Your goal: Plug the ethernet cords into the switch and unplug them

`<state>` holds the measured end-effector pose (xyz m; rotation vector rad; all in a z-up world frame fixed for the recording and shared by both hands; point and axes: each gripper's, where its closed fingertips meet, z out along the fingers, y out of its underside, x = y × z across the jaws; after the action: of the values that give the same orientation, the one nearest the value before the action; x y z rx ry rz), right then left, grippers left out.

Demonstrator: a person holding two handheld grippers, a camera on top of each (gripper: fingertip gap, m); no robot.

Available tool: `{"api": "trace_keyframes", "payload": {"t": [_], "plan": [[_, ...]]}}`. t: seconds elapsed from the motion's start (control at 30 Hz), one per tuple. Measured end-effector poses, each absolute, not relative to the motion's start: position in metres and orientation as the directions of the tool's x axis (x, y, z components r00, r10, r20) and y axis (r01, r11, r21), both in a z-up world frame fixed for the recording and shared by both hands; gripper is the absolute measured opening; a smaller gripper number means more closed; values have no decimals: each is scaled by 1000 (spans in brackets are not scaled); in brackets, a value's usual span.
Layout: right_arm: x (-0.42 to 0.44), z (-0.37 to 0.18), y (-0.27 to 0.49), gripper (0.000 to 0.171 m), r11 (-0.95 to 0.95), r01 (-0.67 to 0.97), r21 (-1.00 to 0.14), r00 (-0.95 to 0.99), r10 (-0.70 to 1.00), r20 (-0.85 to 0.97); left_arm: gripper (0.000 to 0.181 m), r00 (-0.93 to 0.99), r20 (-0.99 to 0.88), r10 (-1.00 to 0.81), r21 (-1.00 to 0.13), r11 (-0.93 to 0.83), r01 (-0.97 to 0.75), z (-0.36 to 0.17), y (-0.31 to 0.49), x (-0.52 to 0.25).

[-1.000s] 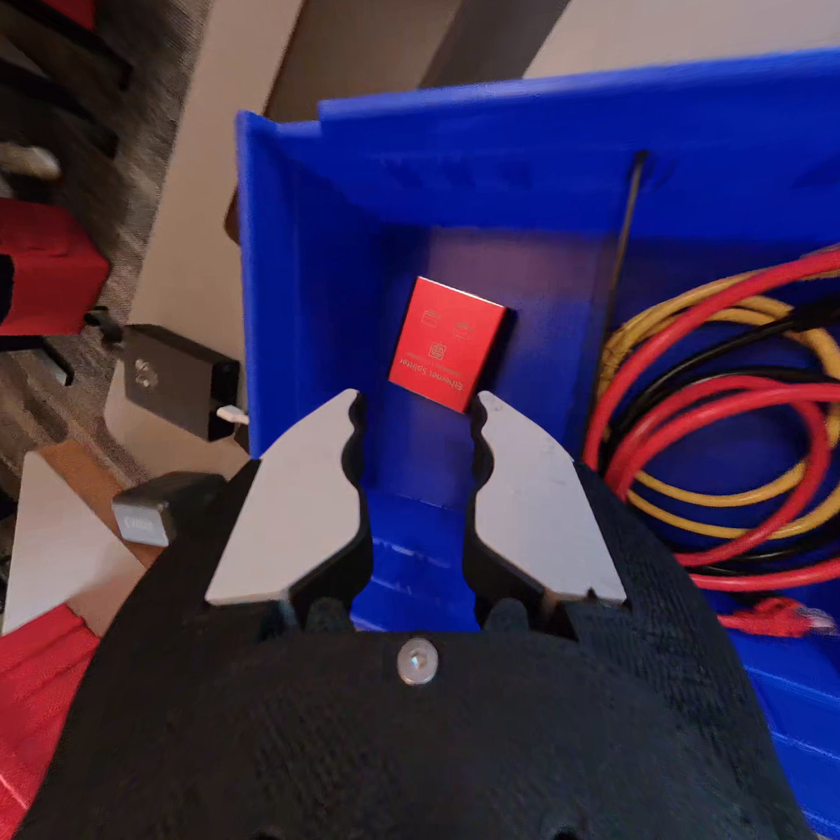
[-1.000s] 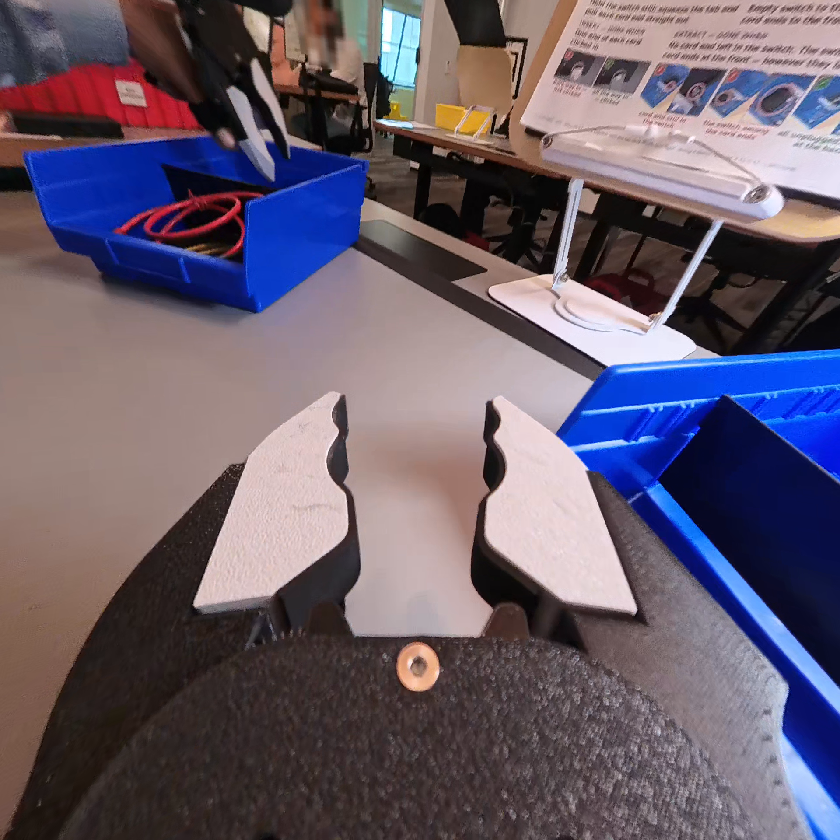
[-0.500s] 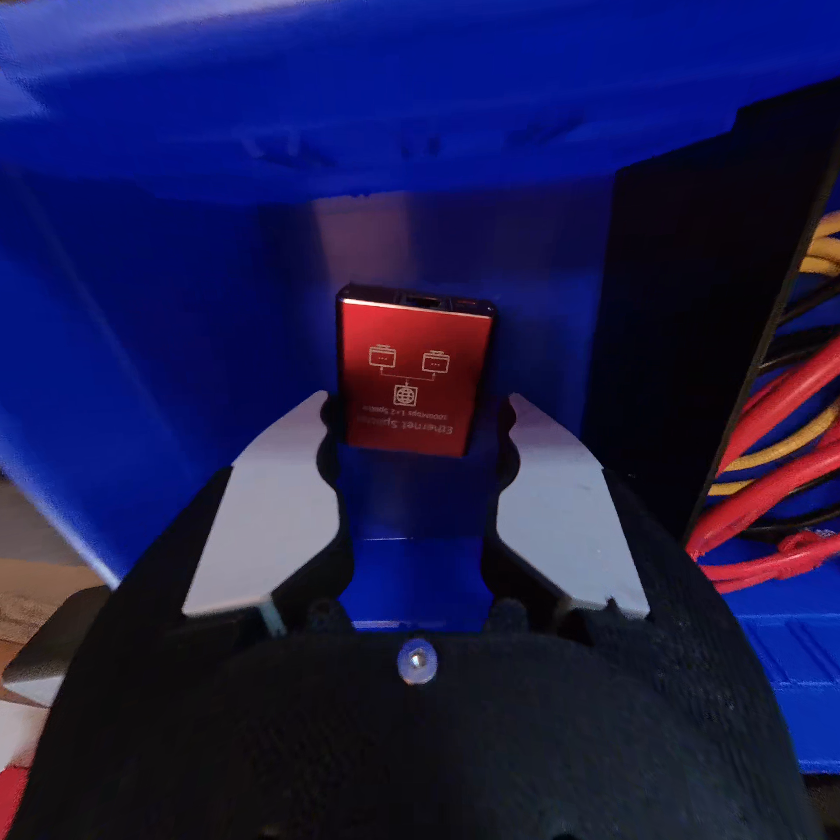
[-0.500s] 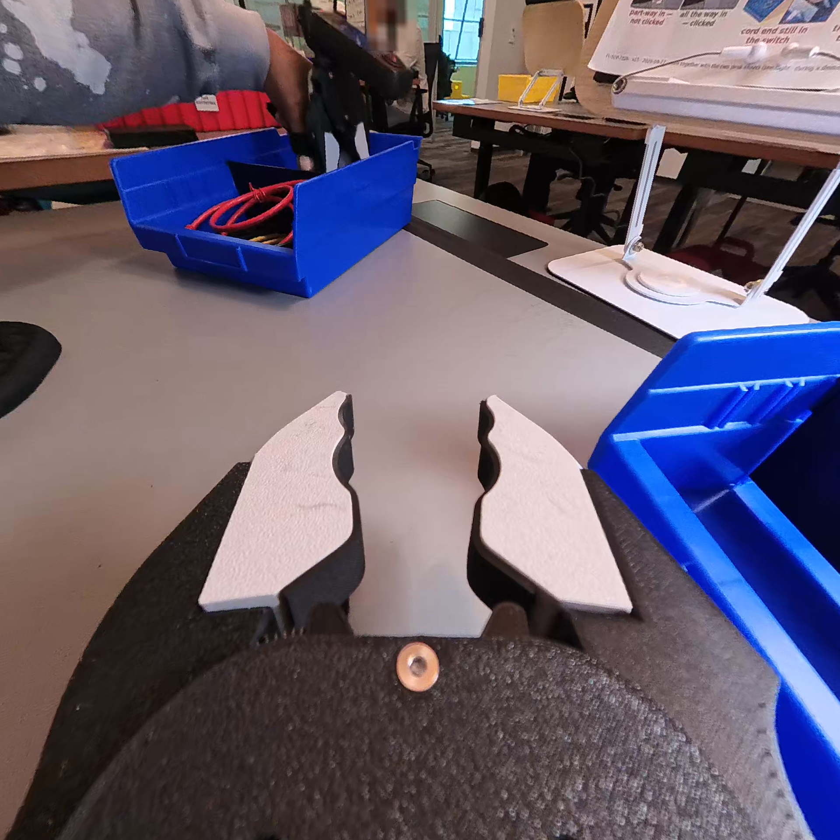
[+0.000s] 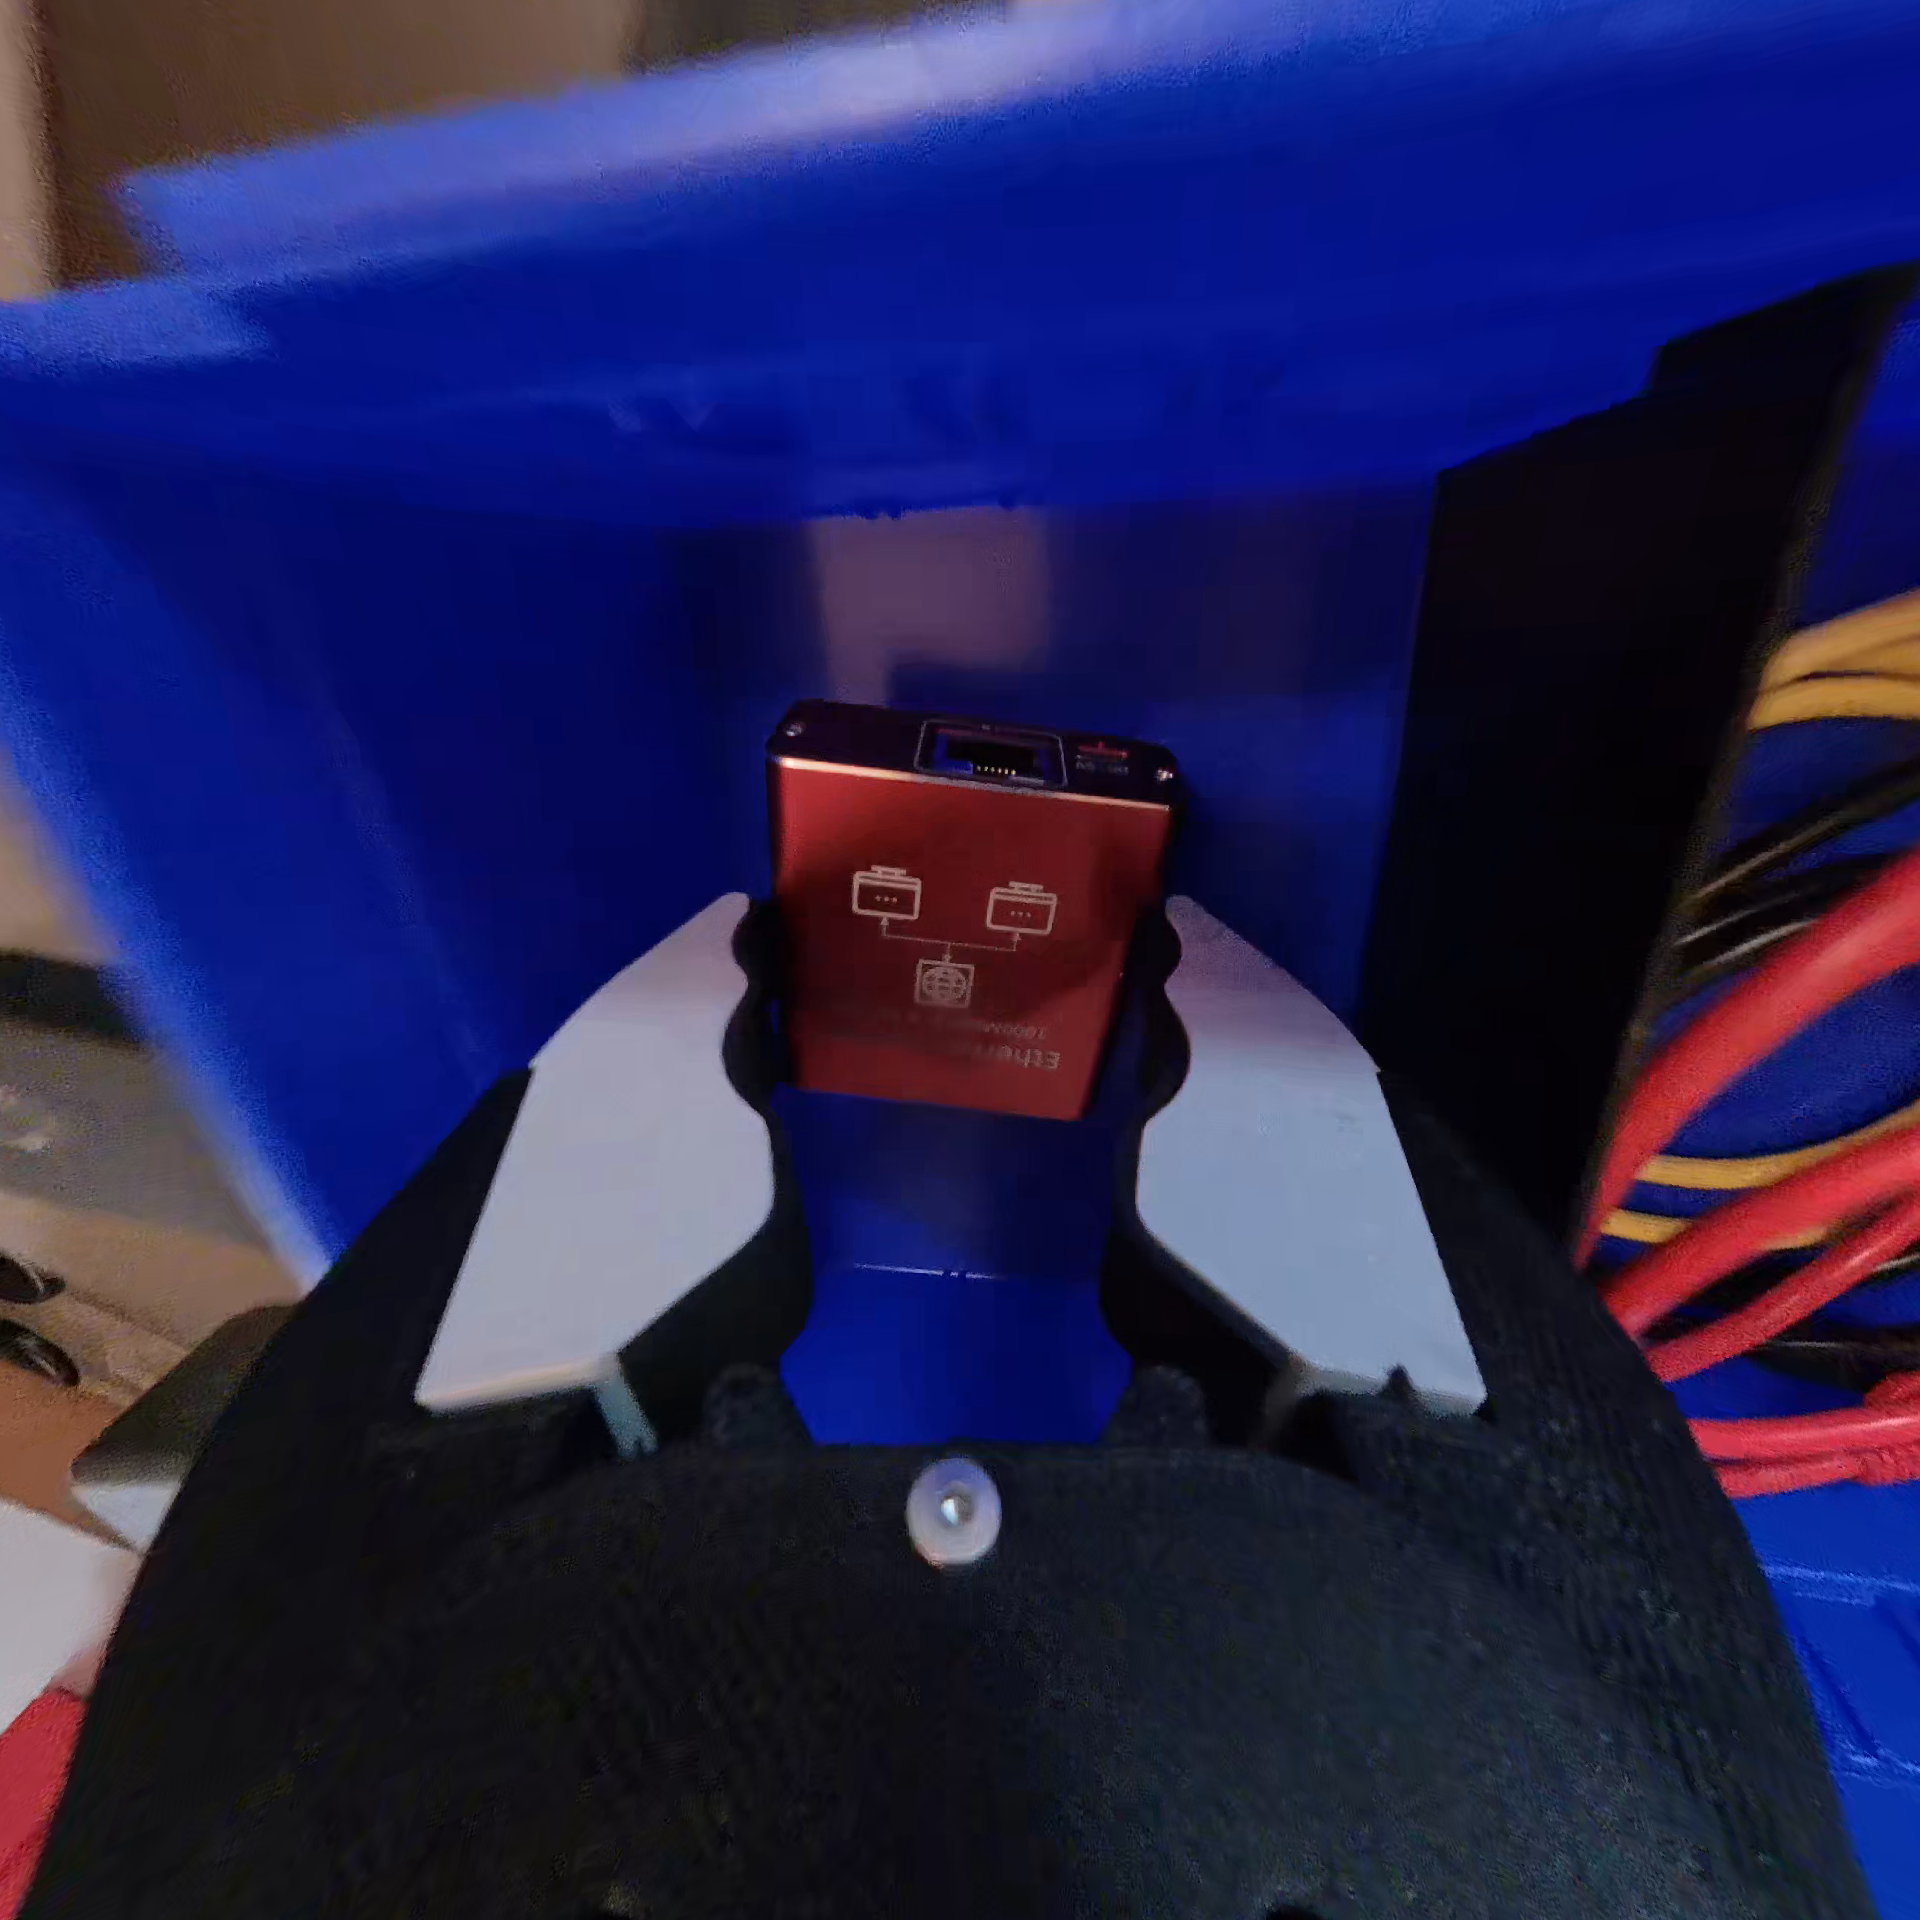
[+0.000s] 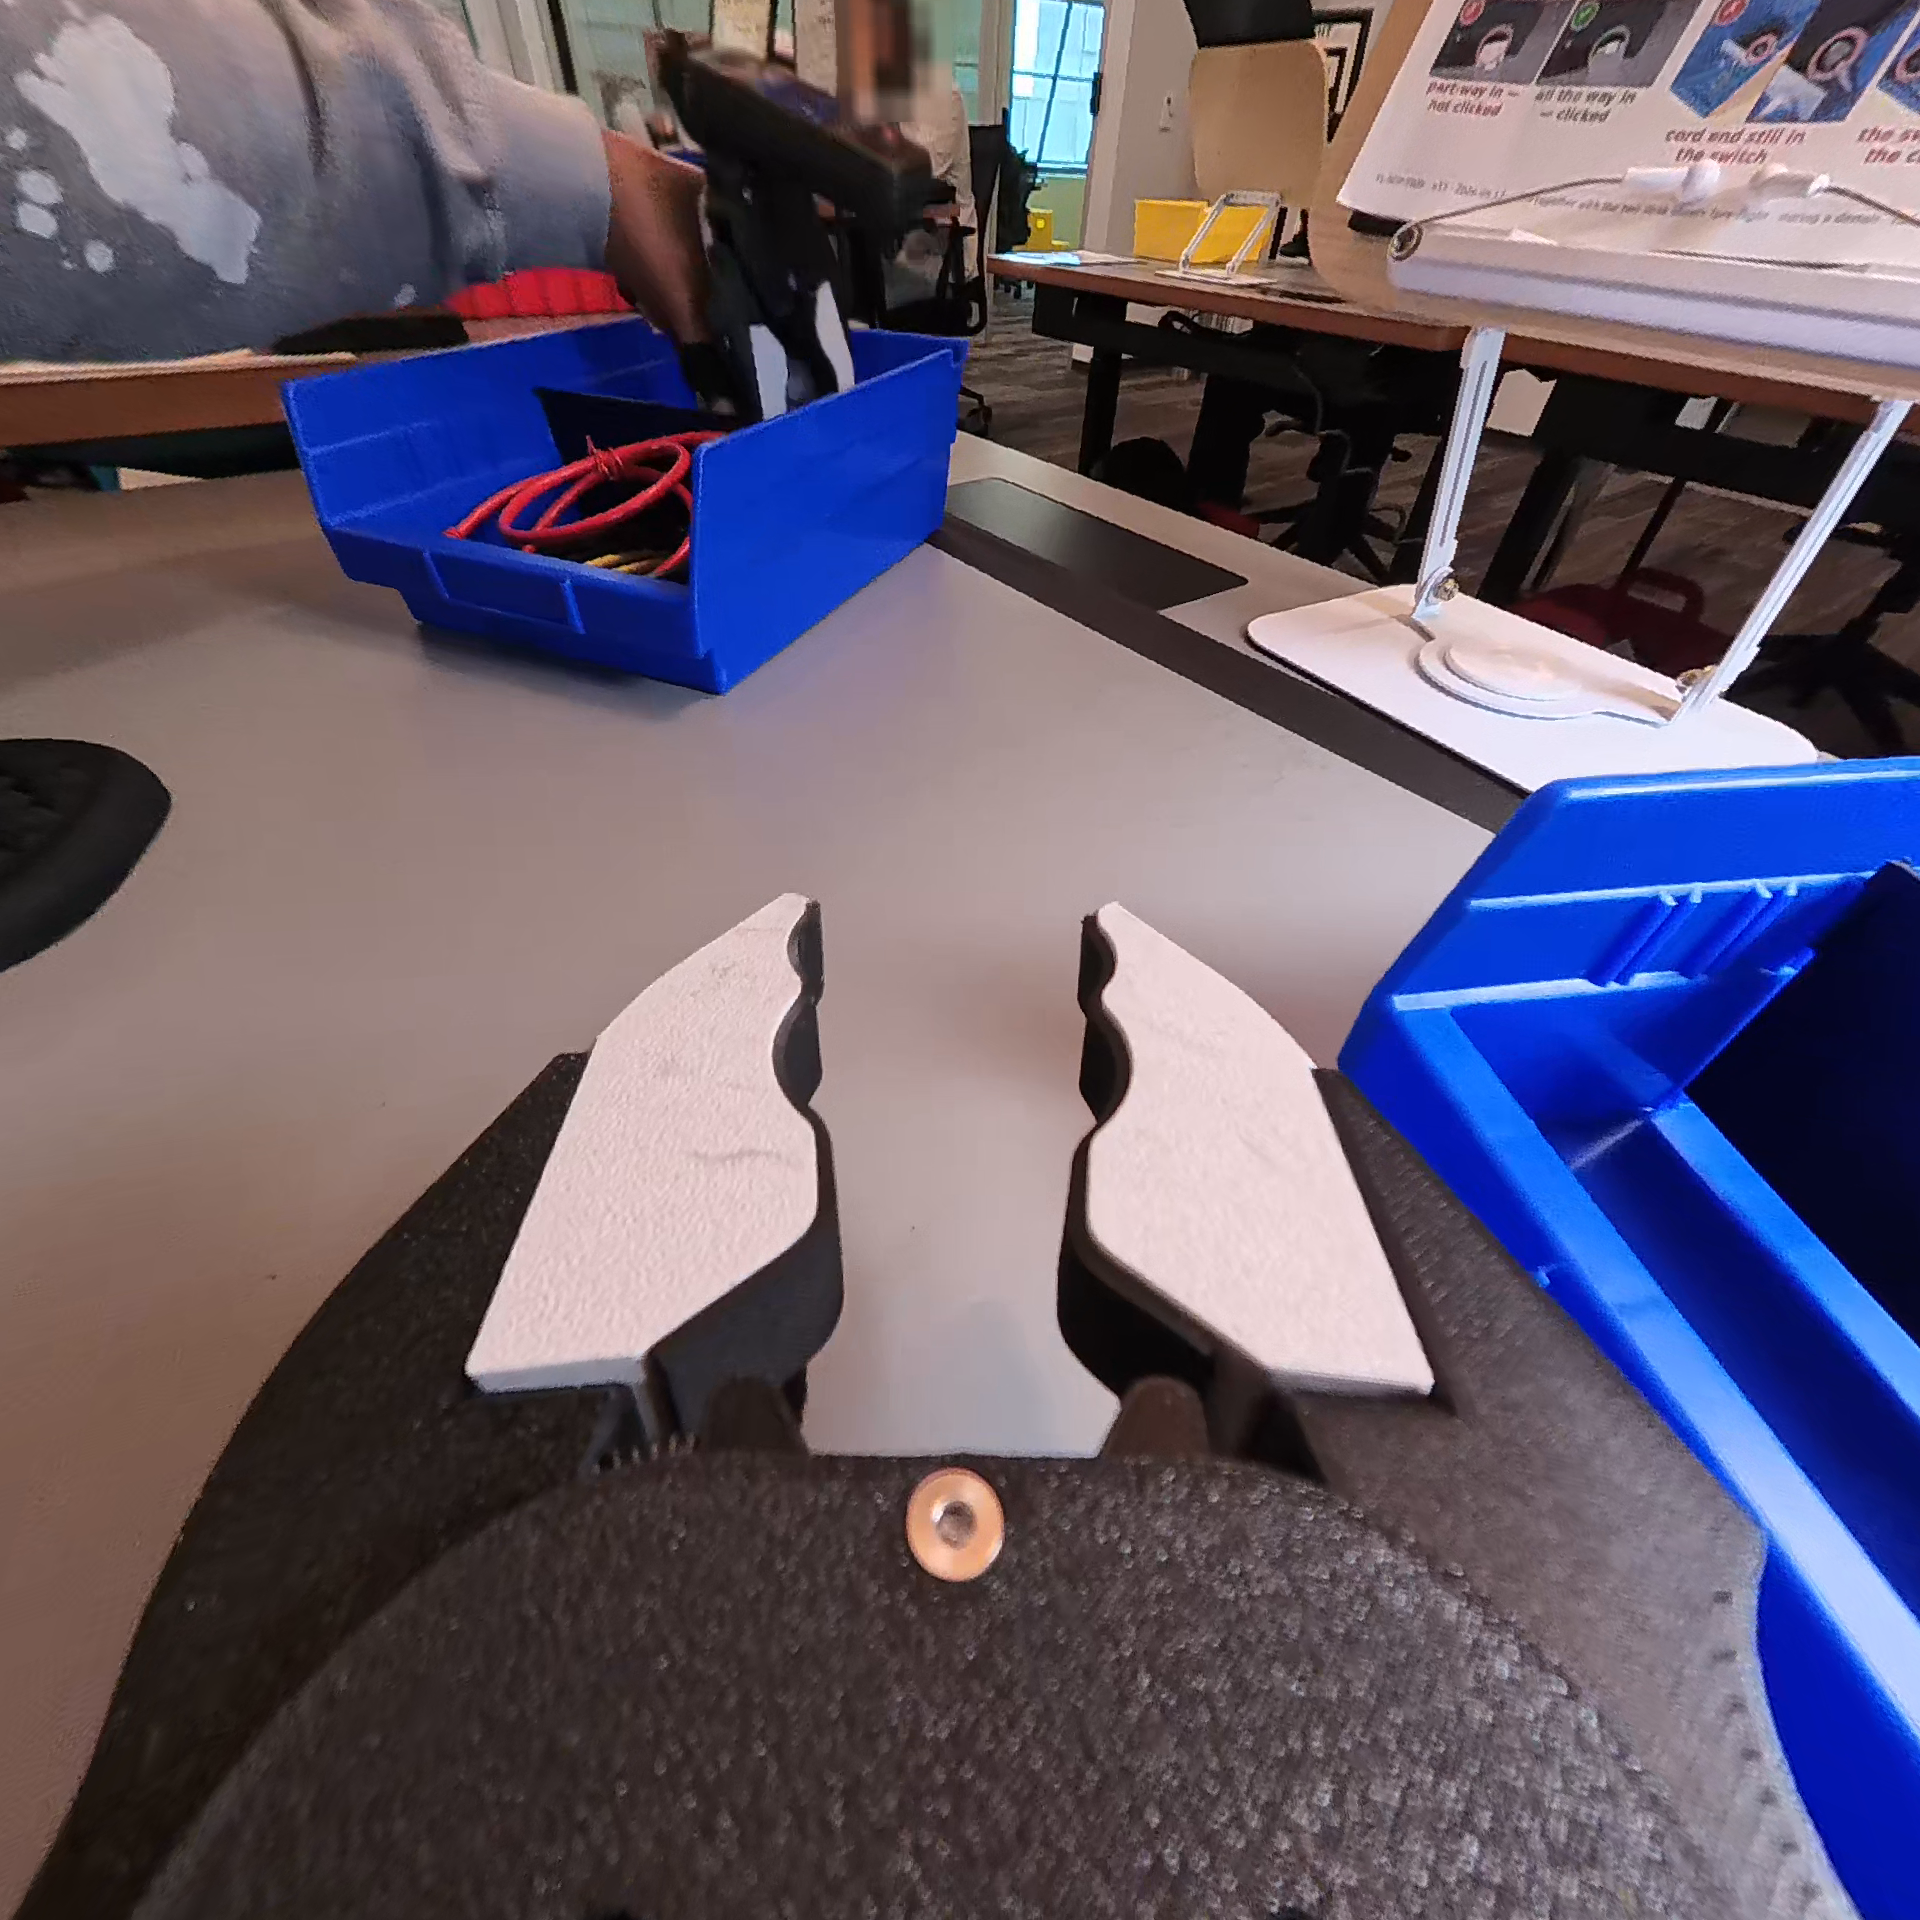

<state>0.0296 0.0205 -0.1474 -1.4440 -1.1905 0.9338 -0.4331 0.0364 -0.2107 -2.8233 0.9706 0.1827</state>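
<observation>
The red ethernet switch (image 5: 956,935) sits between the fingers of my left gripper (image 5: 956,920), inside the left compartment of a blue bin (image 5: 727,343). The fingers press on its two sides, and its far end shows an empty port. Red, yellow and black ethernet cords (image 5: 1766,1143) lie coiled in the right compartment, behind a black divider (image 5: 1507,831). In the right wrist view the same bin (image 6: 810,540) stands at the far side of the table, with the left gripper (image 6: 790,364) reaching into it. My right gripper (image 6: 951,935) is open and empty, low over the grey table (image 6: 623,831).
A second blue bin (image 6: 1558,1039) stands just right of my right gripper. A white document stand (image 6: 1507,665) holding an instruction sheet is at the back right. A black pad (image 6: 52,831) lies at the left edge. A person's sleeve (image 6: 260,156) is behind the far bin.
My left gripper went down into the bin and closed around the red switch, which now tilts with it. My right gripper stayed open and turned slightly left.
</observation>
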Motion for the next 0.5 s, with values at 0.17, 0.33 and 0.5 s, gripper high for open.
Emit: {"api": "trace_keyframes", "payload": {"t": [0.17,0.33,0.5], "plan": [[25,-137,17,47,7,177,-984,203,978,44,69,829,-244,-503,-425,-713,-558,-129,42,-407],[-4,-93,13,47,61,117,-991,163,983,80,68,781,-217,-585,-793,-360,-491,-40,29,-288],[-47,-6,0,53,39,24,-999,85,996,41,69,722,-308,-620,-932,45,-359,24,8,-155]]}}
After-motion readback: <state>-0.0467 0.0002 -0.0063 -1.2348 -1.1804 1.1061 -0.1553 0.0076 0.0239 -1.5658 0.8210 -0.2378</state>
